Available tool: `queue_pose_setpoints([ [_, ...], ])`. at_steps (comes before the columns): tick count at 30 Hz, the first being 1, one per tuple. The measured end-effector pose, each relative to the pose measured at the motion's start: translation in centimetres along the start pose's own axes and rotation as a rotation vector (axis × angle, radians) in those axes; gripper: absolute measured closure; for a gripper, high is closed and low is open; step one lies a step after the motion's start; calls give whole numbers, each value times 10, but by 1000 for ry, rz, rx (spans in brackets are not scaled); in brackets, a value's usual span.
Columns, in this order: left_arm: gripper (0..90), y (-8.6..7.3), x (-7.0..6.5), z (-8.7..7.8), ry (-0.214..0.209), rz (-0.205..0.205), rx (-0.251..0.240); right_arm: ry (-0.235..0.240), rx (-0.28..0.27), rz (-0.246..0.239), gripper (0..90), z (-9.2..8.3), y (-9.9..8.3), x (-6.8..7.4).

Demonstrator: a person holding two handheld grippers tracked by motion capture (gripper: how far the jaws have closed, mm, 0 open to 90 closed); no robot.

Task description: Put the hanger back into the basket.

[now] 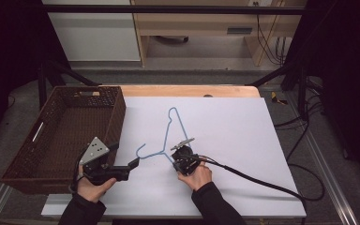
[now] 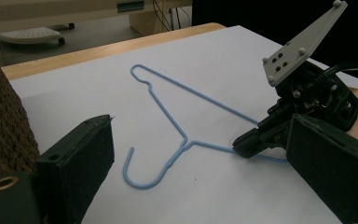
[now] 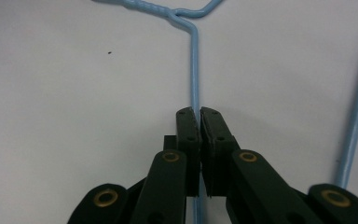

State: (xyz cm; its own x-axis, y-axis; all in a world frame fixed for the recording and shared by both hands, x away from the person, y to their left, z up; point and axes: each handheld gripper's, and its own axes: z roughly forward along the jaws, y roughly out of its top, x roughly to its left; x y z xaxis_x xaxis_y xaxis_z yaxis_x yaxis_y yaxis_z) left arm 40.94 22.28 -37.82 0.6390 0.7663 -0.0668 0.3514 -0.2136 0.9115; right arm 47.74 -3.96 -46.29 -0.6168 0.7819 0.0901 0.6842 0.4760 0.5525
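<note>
A light-blue wire hanger (image 1: 171, 129) lies flat on the white board (image 1: 243, 140), its hook curling toward the left. My right gripper (image 1: 176, 161) is shut on one shoulder wire just beside the twisted neck. In the right gripper view the jaws pinch the hanger (image 3: 195, 70) wire at my right gripper (image 3: 196, 114). My left gripper (image 1: 133, 163) is open, low over the board, its tips just short of the hook. In the left gripper view the hanger (image 2: 168, 112) lies ahead of my left gripper (image 2: 200, 135), and the right gripper (image 2: 244, 147) holds the wire.
A brown wicker basket (image 1: 117, 117) stands at the board's left side, close to my left hand, and its wall (image 2: 0, 126) edges the left gripper view. The right gripper's black cable (image 1: 262, 180) trails off to the right. A wooden table edge (image 1: 187, 90) runs behind the board.
</note>
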Motion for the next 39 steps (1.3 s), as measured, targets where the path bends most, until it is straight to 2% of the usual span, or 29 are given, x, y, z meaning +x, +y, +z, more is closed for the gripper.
queue_pose_setpoints([
  [3, 72, 0, 0, 1, -1, -2, 3, 2, -15, 11, 879, -3, 0, -1],
  [6, 72, 0, -1, 1, -2, -2, 2, 28, -38, 38, 880, -11, 4, -2],
  [10, 72, 0, -3, 1, -6, 2, 2, 57, -72, 46, 879, -24, 9, -6],
  [18, 73, -1, -6, 5, -16, 1, 8, 105, -148, 31, 879, -47, 14, -12],
  [25, 73, -7, -13, 19, -28, 11, 51, 127, -175, 39, 879, -59, 14, -17],
  [30, 73, -11, -13, 34, -42, -5, 80, 139, -192, 37, 879, -66, 11, -20],
  [39, 89, -4, -8, 61, -65, -26, 67, 152, -211, 29, 879, -76, 5, -24],
])
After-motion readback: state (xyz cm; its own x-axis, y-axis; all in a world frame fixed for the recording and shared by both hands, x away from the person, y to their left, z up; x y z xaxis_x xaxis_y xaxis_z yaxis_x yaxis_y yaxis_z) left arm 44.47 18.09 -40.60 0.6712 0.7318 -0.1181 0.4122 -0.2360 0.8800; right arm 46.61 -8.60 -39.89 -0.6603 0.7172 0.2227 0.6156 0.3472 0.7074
